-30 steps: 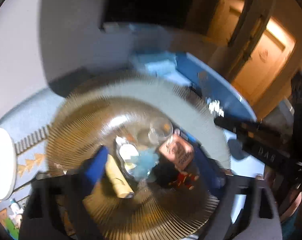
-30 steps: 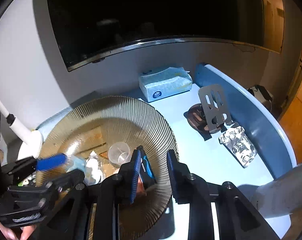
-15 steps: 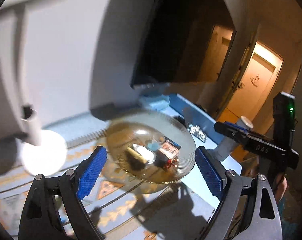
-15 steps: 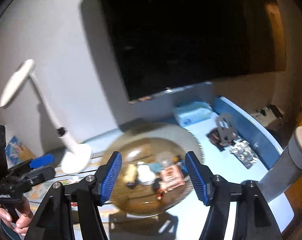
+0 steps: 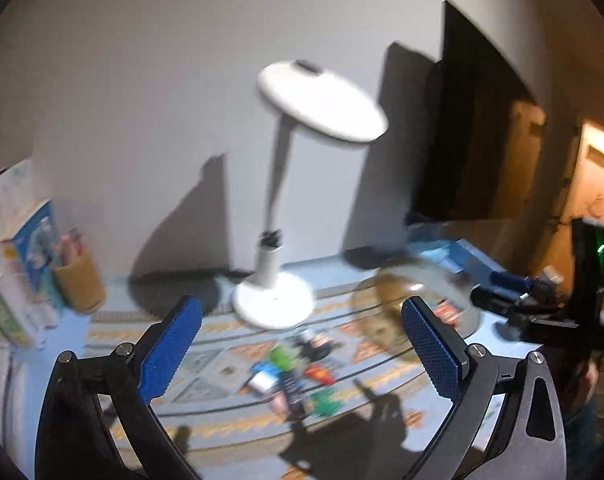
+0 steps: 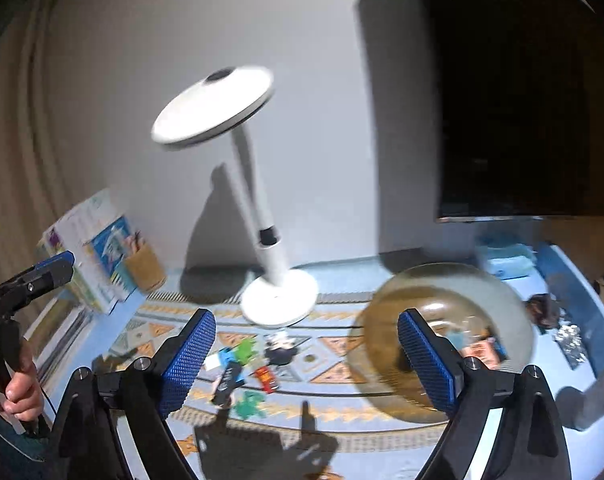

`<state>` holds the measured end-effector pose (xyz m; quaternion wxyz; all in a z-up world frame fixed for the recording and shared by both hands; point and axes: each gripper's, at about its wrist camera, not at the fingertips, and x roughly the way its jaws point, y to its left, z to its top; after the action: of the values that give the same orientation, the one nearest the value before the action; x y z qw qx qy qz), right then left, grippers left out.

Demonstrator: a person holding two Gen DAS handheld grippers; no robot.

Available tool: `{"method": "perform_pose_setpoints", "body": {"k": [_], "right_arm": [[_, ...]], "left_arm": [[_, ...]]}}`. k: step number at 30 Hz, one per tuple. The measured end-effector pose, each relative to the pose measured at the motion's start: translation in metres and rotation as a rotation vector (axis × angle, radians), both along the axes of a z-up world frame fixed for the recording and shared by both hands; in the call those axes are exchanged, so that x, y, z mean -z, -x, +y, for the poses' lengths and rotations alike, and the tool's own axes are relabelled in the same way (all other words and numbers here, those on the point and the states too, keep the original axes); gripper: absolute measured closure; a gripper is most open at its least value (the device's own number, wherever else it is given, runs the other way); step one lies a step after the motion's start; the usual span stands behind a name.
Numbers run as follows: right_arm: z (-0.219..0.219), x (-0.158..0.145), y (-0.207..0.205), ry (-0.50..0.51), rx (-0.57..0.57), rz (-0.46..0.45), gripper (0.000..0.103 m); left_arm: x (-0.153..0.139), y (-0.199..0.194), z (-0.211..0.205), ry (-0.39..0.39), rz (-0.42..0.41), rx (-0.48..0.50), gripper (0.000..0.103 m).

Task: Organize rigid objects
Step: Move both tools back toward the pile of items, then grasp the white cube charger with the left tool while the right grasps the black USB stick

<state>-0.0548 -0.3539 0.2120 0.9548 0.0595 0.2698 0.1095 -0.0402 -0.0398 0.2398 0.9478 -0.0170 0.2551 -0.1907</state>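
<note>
Several small toys and rigid bits [image 5: 294, 376] lie scattered on a patterned mat [image 5: 222, 364], also seen in the right wrist view [image 6: 246, 372]. A ribbed glass plate [image 6: 502, 292] on the right holds small items; it shows blurred in the left wrist view [image 5: 430, 276]. My left gripper [image 5: 298, 348] is open and empty, raised above the mat. My right gripper [image 6: 306, 356] is open and empty, also raised back from the table. Each gripper shows at the edge of the other's view.
A white desk lamp [image 6: 278, 300] stands behind the toys, also in the left wrist view [image 5: 274, 300]. A brown pencil cup [image 6: 144, 268] and books [image 6: 98, 240] stand at the left. A dark screen [image 6: 522, 100], a tissue pack [image 6: 506, 256] and foil blister packs [image 6: 570, 340] are on the right.
Both grippers have pulled up and back from the plate and swung left, opening wide. The lamp, mat and scattered toys have come into view.
</note>
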Motion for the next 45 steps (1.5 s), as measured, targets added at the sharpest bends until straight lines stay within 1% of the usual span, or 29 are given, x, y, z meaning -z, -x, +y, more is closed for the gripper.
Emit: {"method": "perform_pose_setpoints", "body": {"k": [3, 7, 8, 9, 11, 13, 15, 17, 19, 21, 23, 25, 27, 28, 29, 32, 34, 35, 37, 38, 40, 41, 42, 43, 44, 45], "right_arm": [[0.026, 0.022, -0.013, 0.003, -0.043, 0.055, 0.011], [0.043, 0.06, -0.031, -0.013, -0.079, 0.168, 0.011], [0.047, 0.072, -0.037, -0.014, -0.089, 0.206, 0.011], [0.052, 0.083, -0.042, -0.009, -0.098, 0.24, 0.011], [0.062, 0.098, -0.048, 0.01, -0.115, 0.283, 0.011], [0.075, 0.111, -0.052, 0.035, -0.136, 0.314, 0.011], [0.087, 0.122, -0.057, 0.05, -0.158, 0.334, 0.011], [0.101, 0.134, -0.063, 0.055, -0.178, 0.355, 0.011], [0.112, 0.146, -0.07, 0.047, -0.191, 0.362, 0.018], [0.125, 0.162, -0.081, 0.047, -0.192, 0.398, 0.042], [0.135, 0.18, -0.096, 0.04, -0.196, 0.459, 0.051], [0.142, 0.192, -0.105, 0.028, -0.198, 0.492, 0.051], [0.148, 0.192, -0.108, 0.06, -0.185, 0.464, 0.051], [0.151, 0.191, -0.11, 0.071, -0.187, 0.456, 0.051], [0.154, 0.191, -0.111, 0.075, -0.189, 0.453, 0.051], [0.164, 0.191, -0.114, 0.128, -0.178, 0.436, 0.051], [0.167, 0.193, -0.113, 0.178, -0.167, 0.418, 0.052], [0.169, 0.194, -0.11, 0.207, -0.168, 0.405, 0.054], [0.17, 0.195, -0.105, 0.24, -0.183, 0.378, 0.064], [0.168, 0.194, -0.102, 0.26, -0.183, 0.368, 0.075], [0.162, 0.193, -0.098, 0.273, -0.18, 0.368, 0.078], [0.155, 0.193, -0.096, 0.238, -0.197, 0.377, 0.082], [0.151, 0.194, -0.096, 0.226, -0.195, 0.379, 0.087], [0.145, 0.193, -0.096, 0.222, -0.182, 0.38, 0.087], [0.141, 0.193, -0.096, 0.224, -0.168, 0.379, 0.087], [0.137, 0.193, -0.096, 0.222, -0.159, 0.379, 0.087]], "left_arm": [[0.034, -0.011, 0.008, -0.036, 0.051, -0.035, 0.003], [0.1, -0.05, 0.023, -0.057, 0.216, -0.045, 0.003], [0.116, -0.059, 0.023, -0.077, 0.247, -0.056, 0.003], [0.126, -0.06, 0.029, -0.088, 0.266, -0.062, 0.003], [0.156, -0.078, 0.03, -0.081, 0.338, -0.035, 0.004], [0.175, -0.086, 0.025, -0.072, 0.374, 0.018, 0.004], [0.19, -0.093, 0.017, -0.092, 0.387, 0.057, 0.006], [0.196, -0.098, 0.013, -0.109, 0.382, 0.041, 0.01], [0.204, -0.108, 0.014, -0.075, 0.399, 0.027, 0.01], [0.206, -0.113, 0.018, -0.049, 0.42, 0.035, 0.014], [0.207, -0.11, 0.021, -0.05, 0.412, 0.05, 0.015], [0.207, -0.102, 0.021, -0.079, 0.386, 0.085, 0.017], [0.209, -0.1, 0.02, -0.109, 0.375, 0.096, 0.022], [0.209, -0.099, 0.019, -0.119, 0.373, 0.097, 0.023], [0.21, -0.1, 0.02, -0.115, 0.375, 0.095, 0.027], [0.213, -0.106, 0.024, -0.086, 0.396, 0.099, 0.033], [0.214, -0.107, 0.023, -0.076, 0.402, 0.108, 0.033], [0.214, -0.108, 0.021, -0.069, 0.407, 0.115, 0.033], [0.214, -0.108, 0.015, -0.066, 0.408, 0.13, 0.033], [0.214, -0.109, 0.011, -0.071, 0.408, 0.134, 0.033], [0.215, -0.111, -0.003, -0.096, 0.408, 0.158, 0.033], [0.216, -0.112, -0.008, -0.107, 0.406, 0.165, 0.035], [0.218, -0.114, -0.015, -0.126, 0.406, 0.173, 0.04], [0.221, -0.118, -0.024, -0.149, 0.408, 0.178, 0.043], [0.223, -0.121, -0.029, -0.161, 0.413, 0.18, 0.049], [0.224, -0.123, -0.032, -0.159, 0.415, 0.187, 0.06]]}}
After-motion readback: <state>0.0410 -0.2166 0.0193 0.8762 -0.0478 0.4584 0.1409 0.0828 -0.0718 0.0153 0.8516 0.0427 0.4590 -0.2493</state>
